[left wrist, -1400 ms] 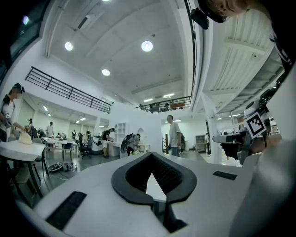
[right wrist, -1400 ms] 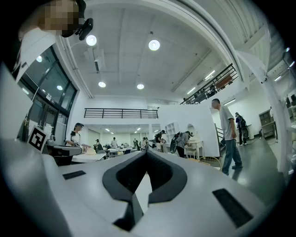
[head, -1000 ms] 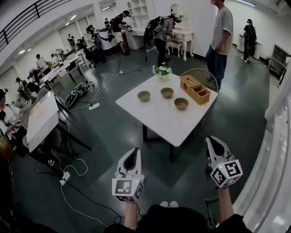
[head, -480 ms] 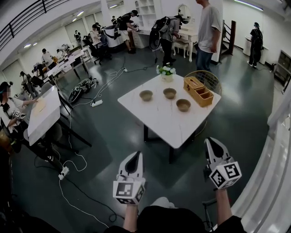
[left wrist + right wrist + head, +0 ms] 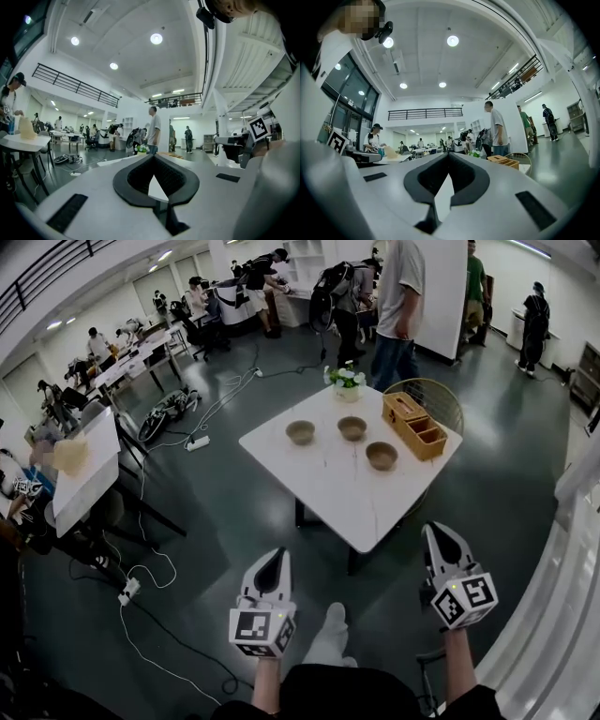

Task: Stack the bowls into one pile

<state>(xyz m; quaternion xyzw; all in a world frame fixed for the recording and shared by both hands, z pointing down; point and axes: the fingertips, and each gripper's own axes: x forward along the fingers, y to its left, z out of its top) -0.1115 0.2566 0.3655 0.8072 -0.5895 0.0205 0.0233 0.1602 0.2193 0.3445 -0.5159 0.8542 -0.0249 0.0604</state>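
Approach, I judge: left tool [image 5: 277, 557] and right tool [image 5: 434, 531] both closed, empty, well short of the table [image 5: 347, 507]; three bowls [image 5: 352, 428] sit separate at twelve o'clock; next calls for opening around one rim.

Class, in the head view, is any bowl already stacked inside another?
No, the left bowl, middle bowl and right bowl stand apart on the white table.

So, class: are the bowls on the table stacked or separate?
Separate: the left bowl, middle bowl and right bowl sit apart on the table, none inside another.
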